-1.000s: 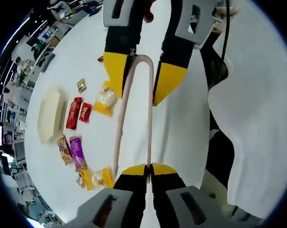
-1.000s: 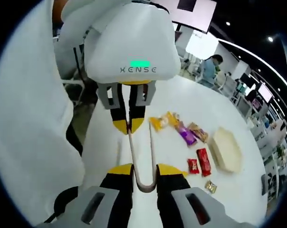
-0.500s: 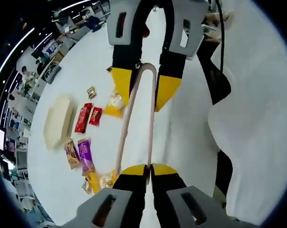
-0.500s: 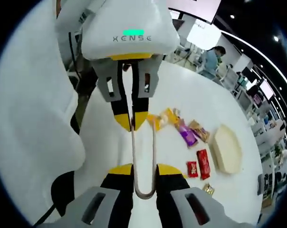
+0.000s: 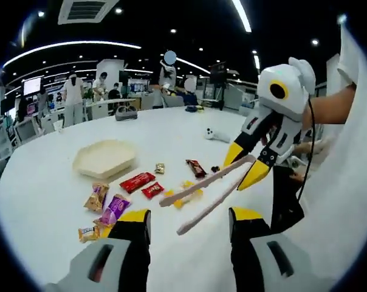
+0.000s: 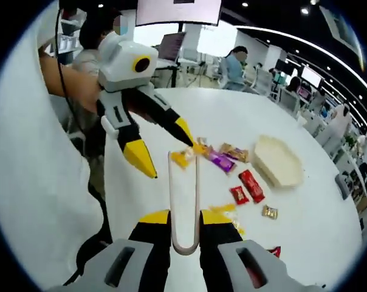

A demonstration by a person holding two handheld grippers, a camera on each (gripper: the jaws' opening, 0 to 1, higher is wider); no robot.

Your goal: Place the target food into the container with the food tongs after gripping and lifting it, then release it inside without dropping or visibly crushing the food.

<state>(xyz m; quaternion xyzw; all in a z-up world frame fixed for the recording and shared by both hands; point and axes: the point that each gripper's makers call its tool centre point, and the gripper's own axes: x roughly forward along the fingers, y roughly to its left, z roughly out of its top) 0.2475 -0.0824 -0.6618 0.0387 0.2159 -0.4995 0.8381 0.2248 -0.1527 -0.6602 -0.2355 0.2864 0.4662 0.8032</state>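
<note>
My right claw [image 6: 185, 217] is clenched on the bend of the pink tongs [image 6: 184, 201], whose arms point out over the white round bench [image 6: 305, 243]. My left claw [image 5: 188, 220] is released, jaws apart. Wrapped snacks [image 5: 137, 182] lie scattered on the bench beside the cream tray [image 5: 104, 159]. Beyond is an open office with ceiling lights and people standing.

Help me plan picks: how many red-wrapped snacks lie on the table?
3: a long red packet and a small red packet together near the cream tray; a darker red packet apart; pink tongs may hide others.
</note>
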